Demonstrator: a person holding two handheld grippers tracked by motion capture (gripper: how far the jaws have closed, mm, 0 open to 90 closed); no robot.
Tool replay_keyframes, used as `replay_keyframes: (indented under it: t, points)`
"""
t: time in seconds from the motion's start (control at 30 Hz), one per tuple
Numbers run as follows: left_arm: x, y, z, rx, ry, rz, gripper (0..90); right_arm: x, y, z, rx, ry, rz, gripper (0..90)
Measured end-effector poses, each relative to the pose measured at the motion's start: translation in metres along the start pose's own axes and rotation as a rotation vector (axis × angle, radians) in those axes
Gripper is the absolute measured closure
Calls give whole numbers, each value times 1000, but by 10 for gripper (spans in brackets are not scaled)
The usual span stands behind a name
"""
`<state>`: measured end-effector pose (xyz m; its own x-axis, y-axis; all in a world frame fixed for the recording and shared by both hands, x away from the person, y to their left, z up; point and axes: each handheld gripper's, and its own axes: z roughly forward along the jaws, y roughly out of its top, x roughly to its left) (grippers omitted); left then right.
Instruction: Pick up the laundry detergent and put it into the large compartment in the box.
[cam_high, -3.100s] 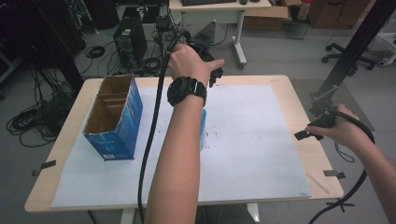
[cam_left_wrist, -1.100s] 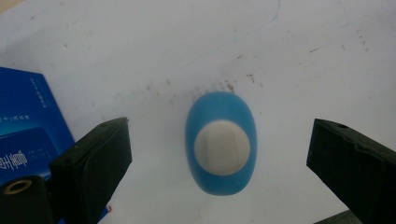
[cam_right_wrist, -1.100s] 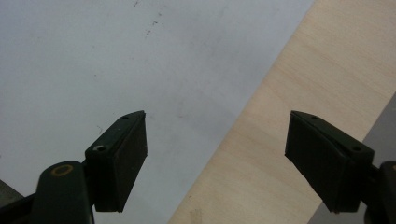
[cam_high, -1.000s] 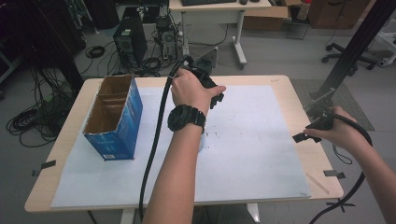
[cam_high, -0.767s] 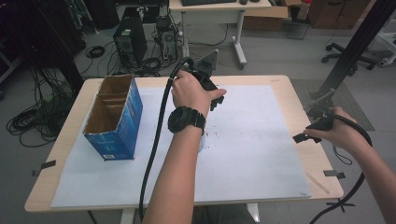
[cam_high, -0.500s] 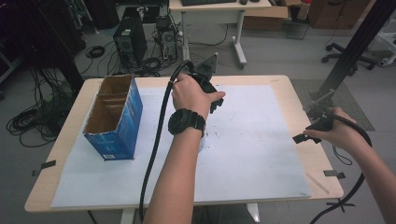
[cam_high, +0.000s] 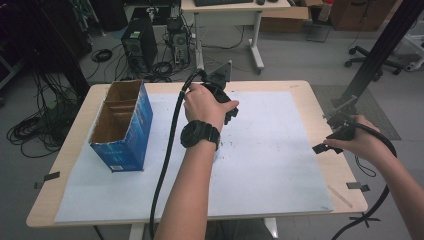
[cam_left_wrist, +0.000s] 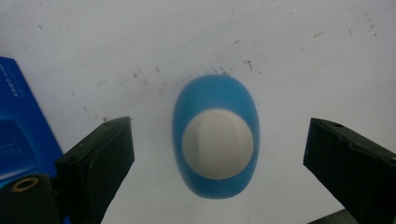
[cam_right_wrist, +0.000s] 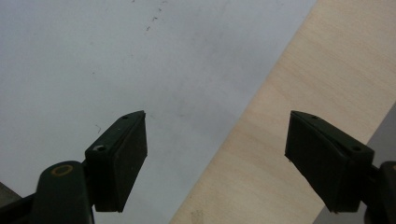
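The left hand-held gripper (cam_left_wrist: 219, 154) hangs over a blue bottle with a white cap (cam_left_wrist: 217, 140) that stands on the white sheet (cam_high: 280, 150) at the middle of its own view, seen from above. Its jaws are wide apart, one on each side of the bottle and touching nothing; they have just been closing a little. To grip well, come straight down until the pads flank the blue body below the cap, keep the bottle centred, then close evenly so it does not tip. The blue carton (cam_high: 125, 125) at the left of the high view is probably the destination. The right hand-held gripper (cam_right_wrist: 215, 154) is open and empty over the bench (cam_right_wrist: 308, 93) edge.
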<state>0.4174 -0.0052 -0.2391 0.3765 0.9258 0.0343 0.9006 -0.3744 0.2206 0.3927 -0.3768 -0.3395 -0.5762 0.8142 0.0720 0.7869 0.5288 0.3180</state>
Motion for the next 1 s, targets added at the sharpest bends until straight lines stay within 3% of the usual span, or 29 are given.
replay_keyframes:
  t: [1.0]
  points:
    - [-2,-5,23,33,-11,-11,108,0,-2,3,2,5,-2,210]
